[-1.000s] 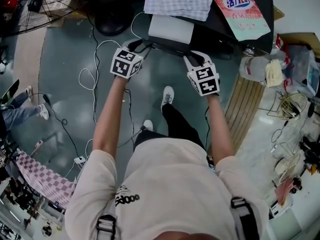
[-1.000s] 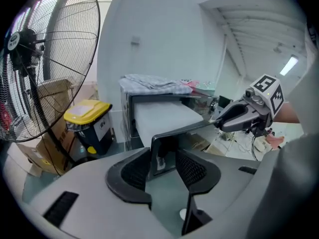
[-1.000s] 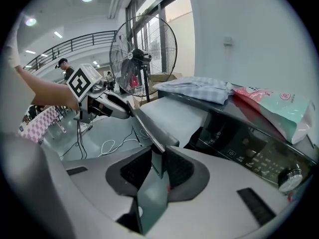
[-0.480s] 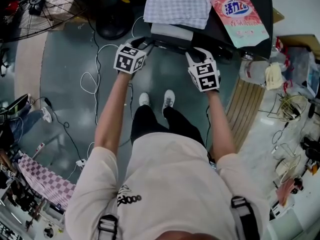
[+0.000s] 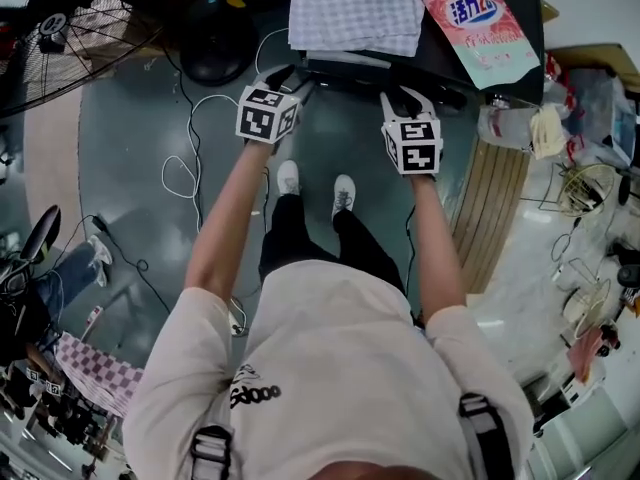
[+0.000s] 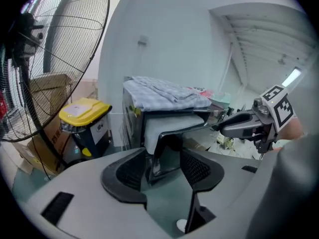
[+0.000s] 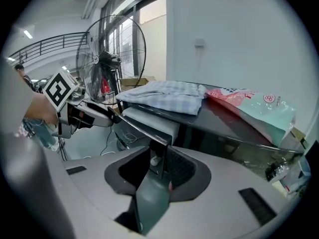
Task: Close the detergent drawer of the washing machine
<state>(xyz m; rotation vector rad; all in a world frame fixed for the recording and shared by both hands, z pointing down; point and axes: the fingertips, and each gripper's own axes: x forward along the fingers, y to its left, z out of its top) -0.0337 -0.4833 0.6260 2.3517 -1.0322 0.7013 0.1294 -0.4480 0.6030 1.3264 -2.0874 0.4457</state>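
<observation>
Closure nearly reached. Taken across the top of the head view, left to right.

Left of centre: left gripper [image 5: 292, 78] at the near-left corner of the drawer [image 5: 345, 60], at the end of a bare outstretched arm. Jaws opening at this moment. Seen along them, spread to either side of the dark front panel, with a clear gap at the left pad. Not pinching, then, only bracketing the corner.

Centre: drawer at the front edge of the washing machine [image 5: 432, 53], just below the checked cloth [image 5: 355, 8]. A second back, stuck well out with a broad white top showing. Half a second back, roughly half that. Now only a thin pale strip. Pushed in steadily, with both shoes stepped closer to follow. Not quite flush, judging by the strip left over.

Right of centre: right gripper [image 5: 402, 96] at the drawer's other corner, jaws drawn in close on the thin edge of the panel set between the pads. Looks like a hold on it. Farther right, pink detergent pouch [image 5: 475, 23] flat on the machine's top.

For the task: little left but a last short push. With the left letting go, probably finished by the right alone or by a flat press from both. Worth watching for a skewed drawer if driven from one corner only.
</observation>
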